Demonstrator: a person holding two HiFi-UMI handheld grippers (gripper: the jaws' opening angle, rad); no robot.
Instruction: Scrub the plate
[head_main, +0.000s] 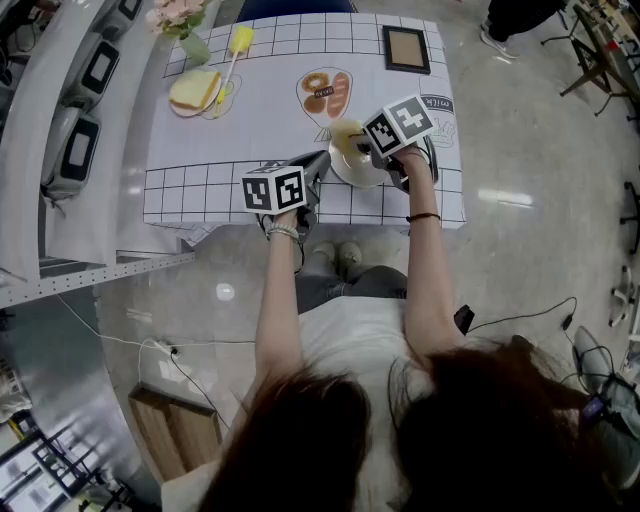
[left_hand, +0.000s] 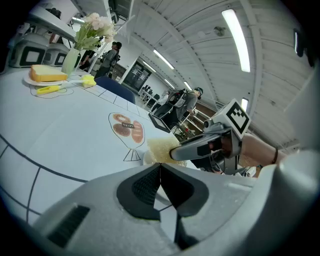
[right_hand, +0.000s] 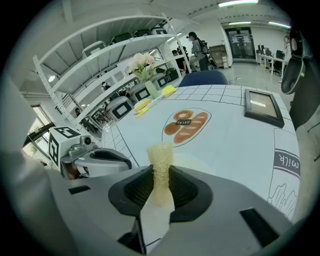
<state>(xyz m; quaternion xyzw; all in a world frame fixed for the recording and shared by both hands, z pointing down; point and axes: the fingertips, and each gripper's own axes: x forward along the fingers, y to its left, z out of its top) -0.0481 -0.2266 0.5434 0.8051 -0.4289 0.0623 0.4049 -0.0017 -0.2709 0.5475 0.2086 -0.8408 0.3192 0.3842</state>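
A white plate (head_main: 356, 172) (left_hand: 147, 159) (right_hand: 201, 163) lies near the table's front edge. My right gripper (head_main: 362, 148) (right_hand: 161, 181) (left_hand: 174, 154) is shut on a yellowish mesh scrubber (head_main: 345, 134) (right_hand: 161, 159) (left_hand: 159, 149), which rests on the plate's far side. To the left, my left gripper (head_main: 318, 166) (left_hand: 160, 172) (right_hand: 95, 161) is shut with its tips at the plate's left rim. I see nothing between its jaws. Whether the tips touch the rim I cannot tell.
A bread drawing (head_main: 326, 90) is printed on the white gridded cloth (head_main: 200, 180) behind the plate. A dark picture frame (head_main: 406, 48) lies far right. A plate of cake (head_main: 195, 92), a yellow brush (head_main: 240, 42) and a flower vase (head_main: 185, 25) stand far left. Shelving (head_main: 60, 120) runs along the left.
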